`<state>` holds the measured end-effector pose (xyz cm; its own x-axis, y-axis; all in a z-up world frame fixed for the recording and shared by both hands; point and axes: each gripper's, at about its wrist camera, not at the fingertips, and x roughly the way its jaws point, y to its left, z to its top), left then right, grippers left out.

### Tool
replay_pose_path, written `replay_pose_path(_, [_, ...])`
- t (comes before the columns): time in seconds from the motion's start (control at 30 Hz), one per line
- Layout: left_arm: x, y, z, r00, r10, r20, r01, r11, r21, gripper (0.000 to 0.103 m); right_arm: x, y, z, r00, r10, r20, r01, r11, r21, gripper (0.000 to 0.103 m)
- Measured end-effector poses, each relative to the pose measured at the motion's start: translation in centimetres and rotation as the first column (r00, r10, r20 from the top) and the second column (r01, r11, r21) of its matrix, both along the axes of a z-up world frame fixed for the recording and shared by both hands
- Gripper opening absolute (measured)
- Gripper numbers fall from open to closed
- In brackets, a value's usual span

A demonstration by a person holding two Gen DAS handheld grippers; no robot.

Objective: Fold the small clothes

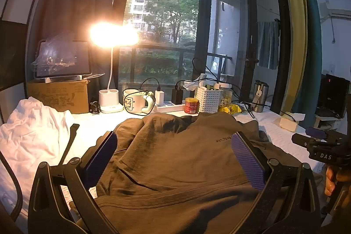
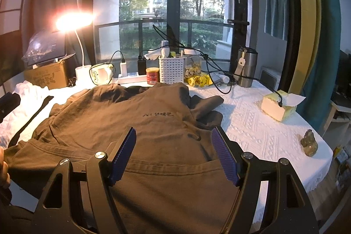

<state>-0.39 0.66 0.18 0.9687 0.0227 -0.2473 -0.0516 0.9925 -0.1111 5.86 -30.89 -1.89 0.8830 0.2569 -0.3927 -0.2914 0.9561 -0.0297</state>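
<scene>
The brown T-shirt [image 2: 136,124] lies spread but rumpled on the white tablecloth [image 2: 263,131], its printed chest text facing up and its hem nearest me. I judge it soft, light and limp: it will sag and drag rather than hold shape, so I would pinch it at the hem corners or the side seams, where the stitched edge gives the pads something to bite. My left gripper [image 1: 174,152] hangs over the shirt's hem side with its fingers wide apart, holding nothing. My right gripper [image 2: 174,146] hangs over the same hem further right, fingers likewise spread and empty. Left of the shirt lies a white garment [image 1: 33,131]; right of it, a tissue box [image 2: 278,106]; behind it, a white basket [image 2: 171,69].
</scene>
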Motion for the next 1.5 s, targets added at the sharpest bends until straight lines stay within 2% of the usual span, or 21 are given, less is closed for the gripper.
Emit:
replay_pose_path(0.97, [-0.1, -0.4, 0.1, 1.000, -0.001, 0.000, 0.001, 1.000, -0.003, 0.102, 0.0, -0.8, -0.3, 1.000, -0.007, -0.007, 0.007, 1.000, 0.002, 0.075])
replay_pose_path(1.23, [0.7, -0.6, 0.0, 1.000, 0.001, -0.016, -0.001, 1.000, -0.002, 0.102, 1.2, -0.7, -0.9, 1.000, -0.005, -0.030, 0.005, 1.000, 0.005, 0.075])
replay_pose_path(1.5, [3.4, -1.0, -0.8, 0.997, -0.016, -0.072, 0.015, 1.000, -0.011, 0.102, 3.9, -1.1, -1.8, 0.997, -0.023, -0.077, 0.023, 1.000, 0.000, 0.075])
